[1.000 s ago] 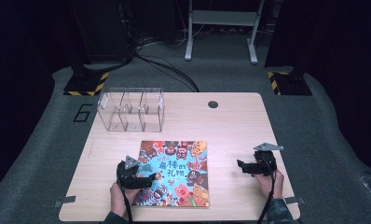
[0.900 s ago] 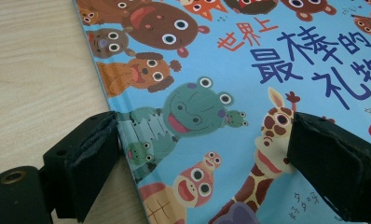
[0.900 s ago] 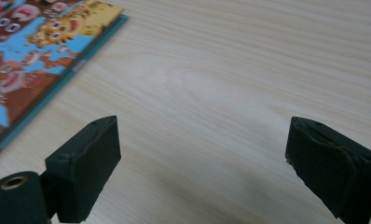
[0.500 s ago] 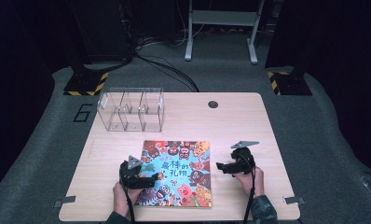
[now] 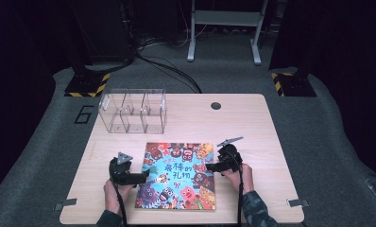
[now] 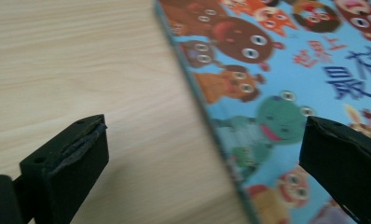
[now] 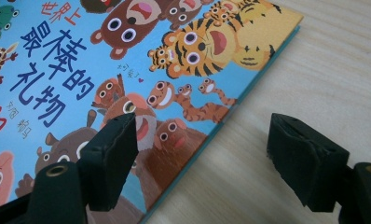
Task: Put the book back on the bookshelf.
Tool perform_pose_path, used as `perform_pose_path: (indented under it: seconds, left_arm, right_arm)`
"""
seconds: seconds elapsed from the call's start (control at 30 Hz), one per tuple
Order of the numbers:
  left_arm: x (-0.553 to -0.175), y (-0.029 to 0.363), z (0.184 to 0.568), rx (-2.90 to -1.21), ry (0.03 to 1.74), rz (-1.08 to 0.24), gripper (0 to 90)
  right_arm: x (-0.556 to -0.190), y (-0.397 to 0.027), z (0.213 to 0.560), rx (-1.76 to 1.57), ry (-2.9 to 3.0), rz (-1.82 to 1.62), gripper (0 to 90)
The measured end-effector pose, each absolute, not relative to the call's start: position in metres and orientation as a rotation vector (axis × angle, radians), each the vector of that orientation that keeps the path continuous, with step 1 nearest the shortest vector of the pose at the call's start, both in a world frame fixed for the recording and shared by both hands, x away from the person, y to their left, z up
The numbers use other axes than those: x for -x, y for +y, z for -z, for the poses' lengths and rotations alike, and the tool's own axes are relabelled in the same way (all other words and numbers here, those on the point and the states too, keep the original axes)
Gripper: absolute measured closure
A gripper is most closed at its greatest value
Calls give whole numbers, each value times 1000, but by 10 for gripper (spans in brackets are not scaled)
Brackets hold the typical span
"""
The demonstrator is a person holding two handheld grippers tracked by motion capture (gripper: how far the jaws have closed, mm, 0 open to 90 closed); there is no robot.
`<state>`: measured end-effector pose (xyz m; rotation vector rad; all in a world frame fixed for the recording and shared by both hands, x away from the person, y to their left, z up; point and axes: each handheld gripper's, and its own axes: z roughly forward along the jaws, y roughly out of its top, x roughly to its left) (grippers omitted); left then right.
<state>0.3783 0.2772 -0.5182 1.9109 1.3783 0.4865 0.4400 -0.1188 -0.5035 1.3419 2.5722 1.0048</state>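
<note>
— Listing by size: what lies on the wooden table (image 5: 252,123)?
— One picture book (image 5: 179,176), flat, cover up, near the front edge; one clear three-compartment box (image 5: 132,111) at the back left.
— And the grippers?
— Left gripper (image 5: 142,178): jaws wide, straddling the book's left edge. Right gripper (image 5: 209,167): jaws wide, straddling its right edge.
</note>
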Motion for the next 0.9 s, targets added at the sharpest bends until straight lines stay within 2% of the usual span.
perform_pose_path:
  seconds: [0.17,0.73,0.9]
  left_arm:
    - [-384,290,520,-1924,1417,-535,48]
    - [-387,288,529,-1946,1442,-584,37]
    - [-383,286,531,-1928,1432,-622,55]
  right_arm:
    - [-444,-115,503,-1342,2585,-991,273]
    - [-449,-103,501,-1355,2619,-924,344]
    - [-448,-102,500,-1362,2616,-922,340]
